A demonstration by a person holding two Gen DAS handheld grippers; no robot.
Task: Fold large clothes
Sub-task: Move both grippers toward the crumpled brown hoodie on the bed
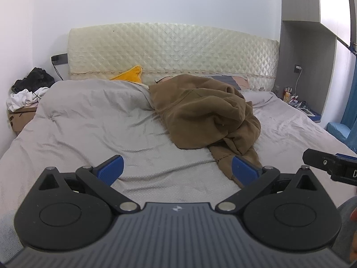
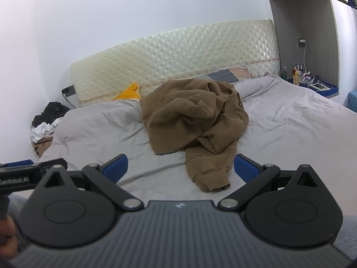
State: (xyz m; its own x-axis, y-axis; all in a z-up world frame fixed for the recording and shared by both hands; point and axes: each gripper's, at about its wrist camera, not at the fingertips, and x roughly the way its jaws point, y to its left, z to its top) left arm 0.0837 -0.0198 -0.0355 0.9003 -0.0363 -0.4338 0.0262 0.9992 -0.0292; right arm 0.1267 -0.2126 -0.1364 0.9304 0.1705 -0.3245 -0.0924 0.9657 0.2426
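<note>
Both tongs, left gripper (image 1: 177,170) and right gripper (image 2: 180,168), are held spread and empty, while the crumpled brown garment (image 2: 191,120) is seen mid-frame on the bed (image 2: 290,129), its sleeve cuff (image 2: 212,182) trailing nearest the right gripper.

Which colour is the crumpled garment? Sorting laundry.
Brown: the crumpled fleece sweatshirt, clearest in the right wrist view.
</note>
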